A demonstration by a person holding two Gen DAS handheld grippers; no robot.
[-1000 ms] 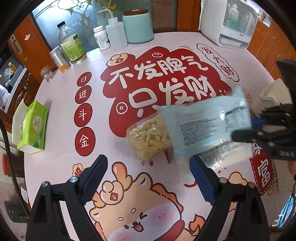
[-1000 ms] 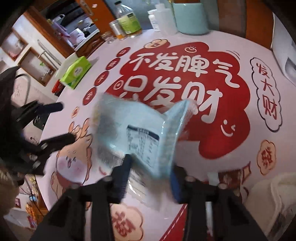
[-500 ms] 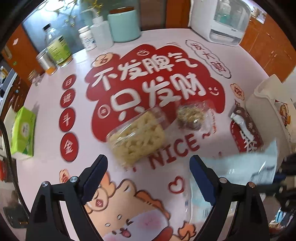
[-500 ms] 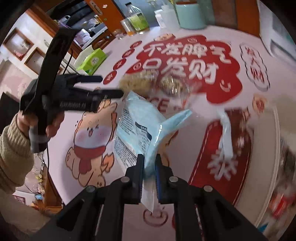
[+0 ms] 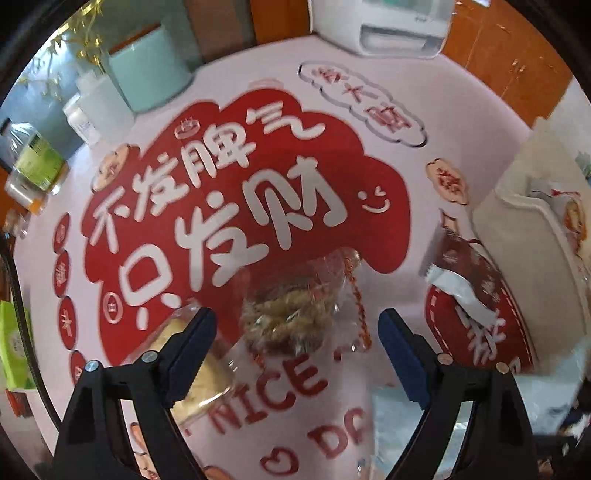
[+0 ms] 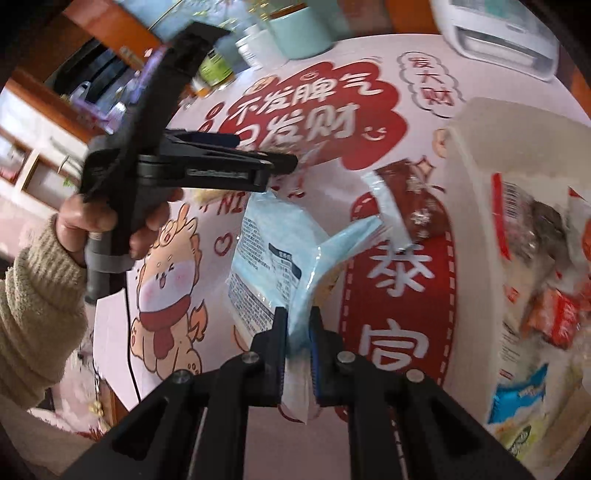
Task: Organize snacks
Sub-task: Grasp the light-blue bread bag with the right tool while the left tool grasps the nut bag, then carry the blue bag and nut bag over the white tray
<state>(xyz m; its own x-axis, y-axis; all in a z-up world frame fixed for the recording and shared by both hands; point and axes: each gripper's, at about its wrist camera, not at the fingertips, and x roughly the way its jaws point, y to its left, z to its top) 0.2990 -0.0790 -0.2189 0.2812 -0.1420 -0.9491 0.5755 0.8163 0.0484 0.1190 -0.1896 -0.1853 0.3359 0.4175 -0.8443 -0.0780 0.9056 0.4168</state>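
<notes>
1. The right gripper [image 6: 297, 328] pinches the edge of a pale blue snack bag [image 6: 273, 266] and holds it above the table [image 6: 424, 62], just left of the white bin [image 6: 476, 155], which already holds several packets.
2. The step in hand looks like carrying this bag to the bin; the next move calls for swinging it right over the bin's near wall, then letting go.
3. The left gripper [image 5: 295, 354] is spread wide and holds nothing. It hovers over a clear bag of brown snacks [image 5: 295, 317], with a yellow snack bag [image 5: 199, 373] partly under its left finger; one of these is probably next.
4. A brown packet [image 6: 417, 203] lies on the table, touching or just beside the bin's wall, close to the blue bag's path.
5. Bottles [image 5: 33, 158], a mint jar [image 5: 147, 70], a white appliance [image 5: 388, 26] and a green tissue pack [image 5: 13, 347] stand at the table's edges, well apart from the work.
</notes>
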